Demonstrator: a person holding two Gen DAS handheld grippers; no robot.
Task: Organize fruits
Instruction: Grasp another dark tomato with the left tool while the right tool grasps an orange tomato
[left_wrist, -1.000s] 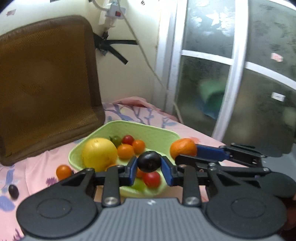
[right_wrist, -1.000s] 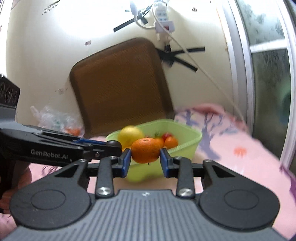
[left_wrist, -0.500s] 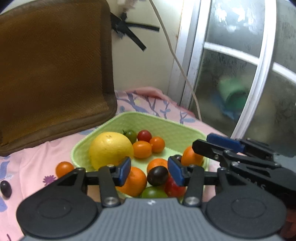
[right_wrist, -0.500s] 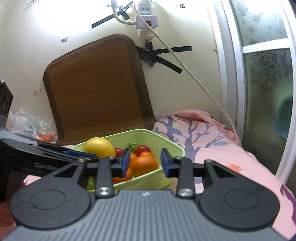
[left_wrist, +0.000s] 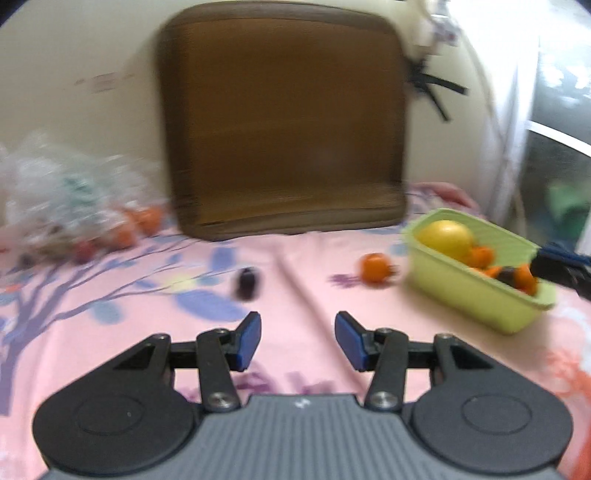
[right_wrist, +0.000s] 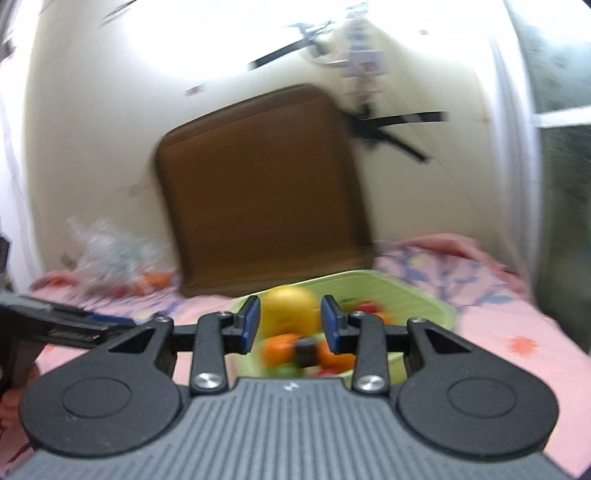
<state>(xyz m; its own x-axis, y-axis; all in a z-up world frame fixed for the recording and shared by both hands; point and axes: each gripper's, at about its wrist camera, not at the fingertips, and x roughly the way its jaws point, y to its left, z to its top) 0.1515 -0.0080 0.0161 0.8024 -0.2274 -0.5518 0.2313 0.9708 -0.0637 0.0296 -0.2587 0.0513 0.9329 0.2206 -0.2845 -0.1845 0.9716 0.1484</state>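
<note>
Left gripper (left_wrist: 297, 341): fingers apart, nothing between them, held over the pink flowered bedsheet (left_wrist: 110, 332).
Right gripper (right_wrist: 290, 325): fingers narrowly apart, nothing gripped, poised over the near side of the green basket (right_wrist: 417, 295).
Green basket, on the bed by the window: holds a large yellow fruit (right_wrist: 290, 314), several oranges, small red tomatoes and one dark fruit.
Loose on the sheet: one small orange (left_wrist: 375, 267) just left of the basket; one dark plum (left_wrist: 246, 282) further left, well apart from it.
Against the wall: a brown cushion (left_wrist: 284, 136), upright.
Far left: a clear plastic bag (left_wrist: 62, 199) with more fruit, blurred.
</note>
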